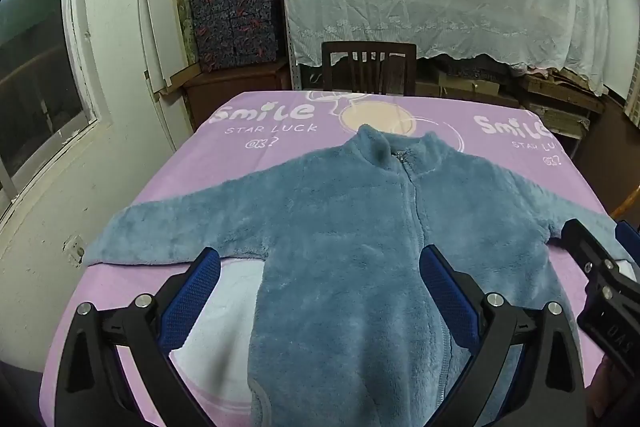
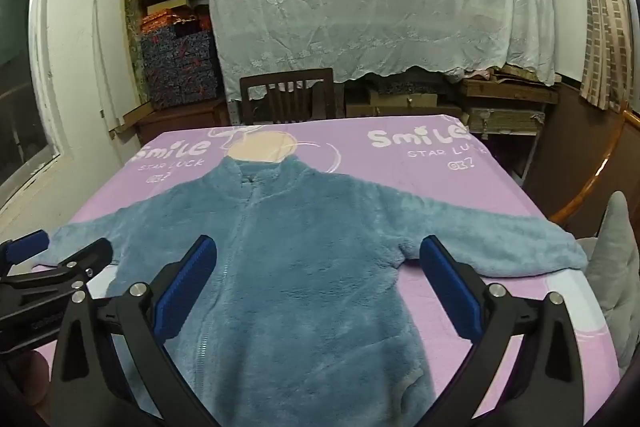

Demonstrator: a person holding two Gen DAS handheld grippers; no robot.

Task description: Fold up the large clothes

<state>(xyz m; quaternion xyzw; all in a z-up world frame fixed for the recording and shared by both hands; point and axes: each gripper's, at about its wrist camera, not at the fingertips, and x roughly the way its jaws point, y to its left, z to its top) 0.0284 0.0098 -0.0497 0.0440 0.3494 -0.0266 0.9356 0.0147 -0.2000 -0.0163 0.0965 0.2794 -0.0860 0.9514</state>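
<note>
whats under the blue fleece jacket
The blue fleece jacket lies flat, sleeves spread, on a purple blanket printed with "Smile". A peach circle shows past the collar. The blanket's print under the jacket, and whatever the blanket covers, are hidden.

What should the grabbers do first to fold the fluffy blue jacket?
Probably bring the left gripper out to the left sleeve and pinch its cuff, ready to fold it across the chest. The blue fleece jacket lies flat and zipped on the pink blanket, both sleeves spread wide, and both grippers, the right gripper too, are open and holding nothing.
</note>
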